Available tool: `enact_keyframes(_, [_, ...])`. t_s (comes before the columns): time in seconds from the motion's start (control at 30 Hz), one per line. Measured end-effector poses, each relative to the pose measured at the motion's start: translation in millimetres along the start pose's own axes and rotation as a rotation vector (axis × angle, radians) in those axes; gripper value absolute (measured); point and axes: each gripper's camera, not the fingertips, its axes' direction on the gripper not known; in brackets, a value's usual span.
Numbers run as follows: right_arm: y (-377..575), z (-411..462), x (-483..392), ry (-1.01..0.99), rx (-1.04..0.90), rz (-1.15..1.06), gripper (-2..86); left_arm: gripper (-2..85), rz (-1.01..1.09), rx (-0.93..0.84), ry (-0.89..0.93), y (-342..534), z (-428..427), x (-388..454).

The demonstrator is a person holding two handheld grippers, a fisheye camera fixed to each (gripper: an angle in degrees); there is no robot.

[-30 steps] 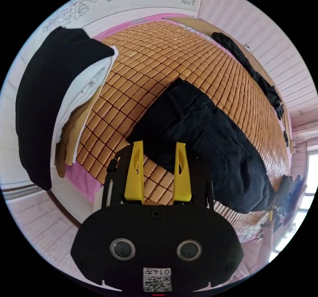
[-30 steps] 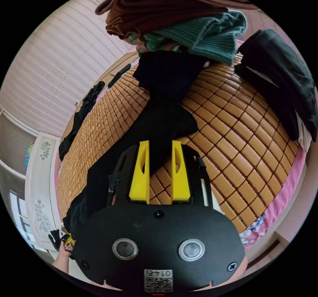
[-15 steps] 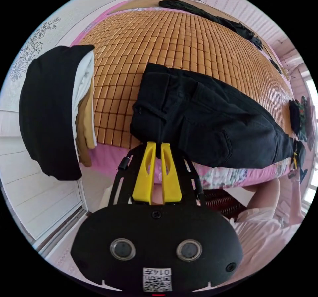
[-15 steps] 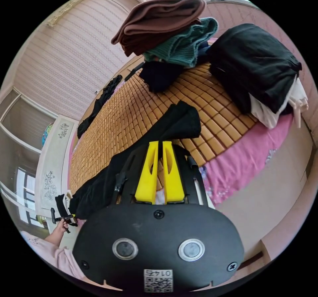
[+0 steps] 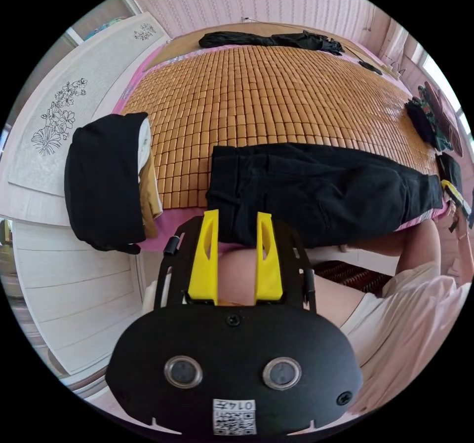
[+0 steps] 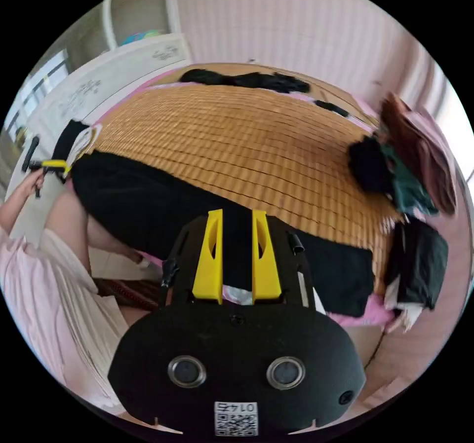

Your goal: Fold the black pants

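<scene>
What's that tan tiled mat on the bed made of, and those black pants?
The mat looks like small bamboo or wood tiles, smooth with a slight sheen. The black pants look like matte woven cotton, with stitched seams and a pocket showing.

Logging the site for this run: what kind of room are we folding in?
Most likely a bedroom in a home. The black pants lie on a bed covered by a bamboo mat over a pink sheet, with a floral-carved white headboard at one end and folded clothes stacked on the mat.

Both views off bed's near edge, facing across bamboo mat [image 5: 276,92]; share black pants [image 5: 316,191].
</scene>
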Motion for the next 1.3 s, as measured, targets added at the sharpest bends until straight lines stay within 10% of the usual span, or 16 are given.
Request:
enact_keyframes(0.27, [-135,83,-209,-0.076,-0.187,-0.545,13.7,13.2,-0.102,-0.066,0.012,-37,34,7])
enact_keyframes(1.3, [-215,99,-295,-0.062,-0.404,-0.528,1.4,4.2,-0.02,-0.022,0.016,-3,58,47])
